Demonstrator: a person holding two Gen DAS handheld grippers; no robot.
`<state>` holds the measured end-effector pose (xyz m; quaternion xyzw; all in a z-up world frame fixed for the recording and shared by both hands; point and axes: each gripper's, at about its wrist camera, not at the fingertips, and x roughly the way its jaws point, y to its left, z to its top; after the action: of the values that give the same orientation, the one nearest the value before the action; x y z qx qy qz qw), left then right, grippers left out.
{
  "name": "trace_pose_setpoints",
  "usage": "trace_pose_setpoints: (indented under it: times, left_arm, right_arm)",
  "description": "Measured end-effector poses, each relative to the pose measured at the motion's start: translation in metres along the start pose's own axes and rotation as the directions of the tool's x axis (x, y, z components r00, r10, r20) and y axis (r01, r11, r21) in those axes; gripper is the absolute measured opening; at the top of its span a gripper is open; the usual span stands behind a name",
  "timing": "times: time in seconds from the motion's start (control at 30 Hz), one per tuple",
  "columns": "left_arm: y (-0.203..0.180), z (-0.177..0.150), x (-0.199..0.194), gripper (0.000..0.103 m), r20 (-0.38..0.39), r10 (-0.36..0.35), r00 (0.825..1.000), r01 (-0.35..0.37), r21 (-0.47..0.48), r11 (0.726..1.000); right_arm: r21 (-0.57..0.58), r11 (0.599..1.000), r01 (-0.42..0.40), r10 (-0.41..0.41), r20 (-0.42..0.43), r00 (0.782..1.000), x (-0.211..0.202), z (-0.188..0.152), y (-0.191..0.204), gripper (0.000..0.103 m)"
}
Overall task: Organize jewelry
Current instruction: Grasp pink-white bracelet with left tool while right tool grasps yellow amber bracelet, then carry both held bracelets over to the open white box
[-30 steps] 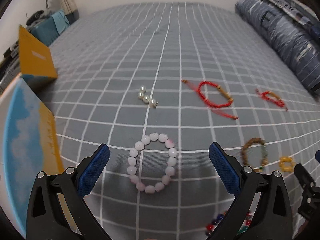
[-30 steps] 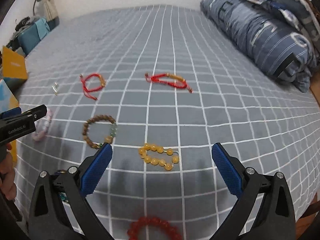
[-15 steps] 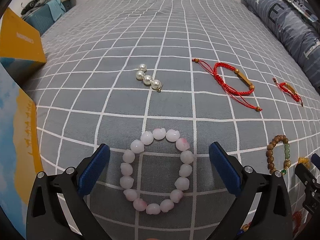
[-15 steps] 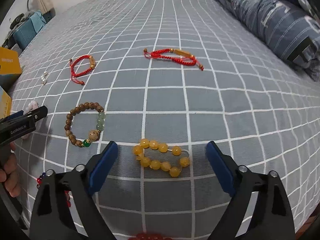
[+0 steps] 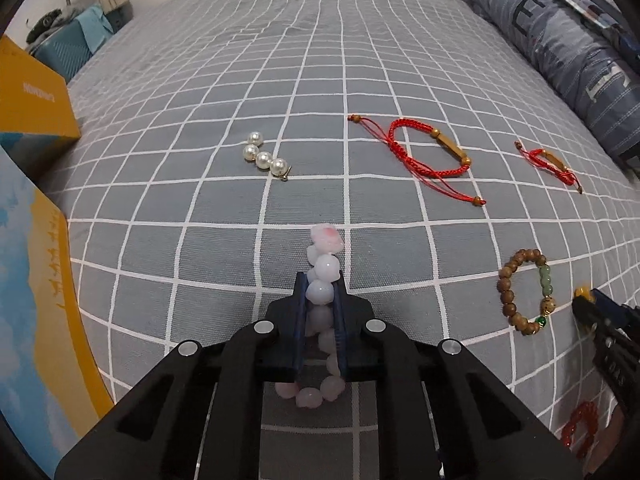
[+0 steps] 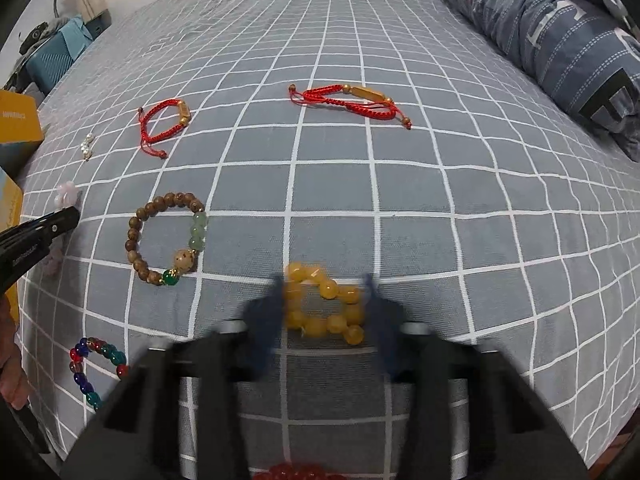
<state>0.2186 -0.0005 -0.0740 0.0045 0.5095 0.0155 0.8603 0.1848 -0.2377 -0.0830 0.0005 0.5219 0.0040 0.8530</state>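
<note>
On the left, the left gripper (image 5: 320, 308) is clamping the pink bead bracelet (image 5: 322, 276), its jaws having just been closing from wide open, squashing the loop into a narrow strand pointing toward twelve o'clock. Over to the right, the right gripper (image 6: 324, 300) is blurring mid-squeeze, jaws just closing around the yellow bead bracelet (image 6: 324, 304) on the checked bedspread (image 6: 400, 184), though contact isn't clear. Both pieces are looking nearly ready for lifting.
</note>
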Motion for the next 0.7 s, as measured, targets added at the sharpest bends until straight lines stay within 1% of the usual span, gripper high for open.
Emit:
trace_pose_setpoints:
  times: [0.03,0.13,0.3,0.43,0.7]
  left_arm:
    - [0.0,0.0,-0.002,0.012,0.004,-0.003,1.0,0.003,0.002,1.0]
    - [-0.001,-0.002,-0.007,0.012,0.012,-0.017,1.0,0.017,0.001,1.0]
    - [0.0,-0.002,-0.015,0.012,0.032,-0.02,0.999,0.02,-0.008,1.0]
    - [0.003,0.001,-0.021,0.012,0.045,-0.023,0.999,0.023,-0.013,1.0]
    - [-0.001,0.001,-0.045,0.012,0.085,-0.038,0.996,0.038,0.002,0.999]
  right_arm:
    - [0.001,1.0,0.002,-0.002,0.002,1.0,-0.001,-0.001,-0.001,0.009]
    - [0.008,1.0,-0.001,0.001,0.005,1.0,-0.003,-0.001,-0.002,0.009]
    - [0.015,1.0,0.0,0.0,0.012,1.0,-0.006,-0.001,-0.003,0.009]
    - [0.027,1.0,0.005,-0.006,0.029,1.0,-0.015,-0.002,-0.006,0.009]
    - [0.03,0.999,0.023,-0.025,0.07,0.997,-0.033,-0.003,-0.006,0.009]
